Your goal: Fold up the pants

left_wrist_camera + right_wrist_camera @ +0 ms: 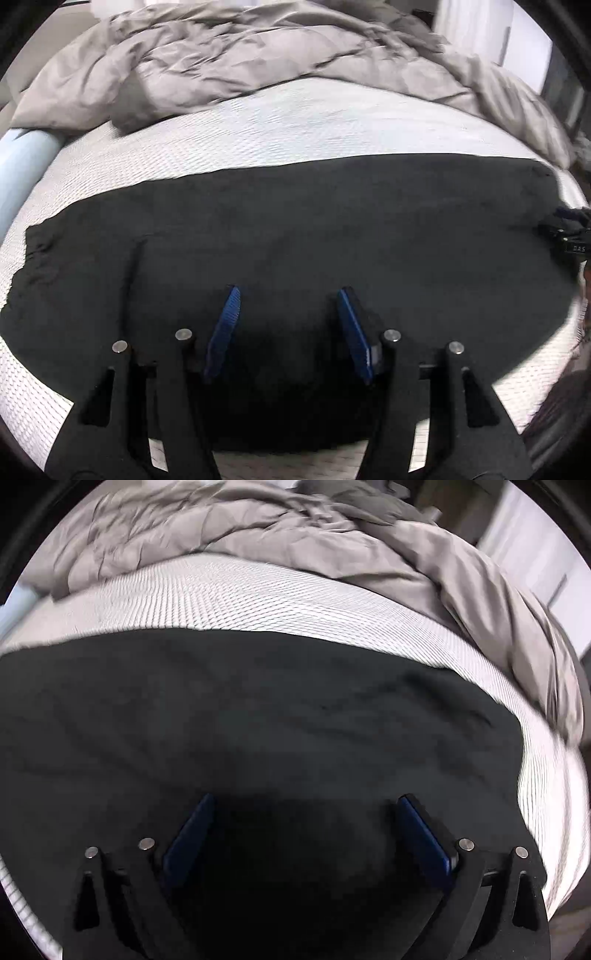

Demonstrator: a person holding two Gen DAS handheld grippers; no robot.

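Observation:
Black pants (295, 221) lie spread flat from left to right across the white mattress (258, 125), mostly smooth with a few creases at the left end. My left gripper (288, 290) hovers over their near half, blue pads apart, and no fabric shows pinched between them. In the right wrist view the pants (258, 709) fill the middle. My right gripper (306, 797) stands wide open above them with nothing between its fingers. The cloth right under both grippers is too dark to read.
A crumpled grey duvet (258, 55) is bunched along the far side of the bed and runs down the right side (517, 620). A pale blue roll (22, 162) lies at the left edge. A black device part (569, 240) sits at the pants' right end.

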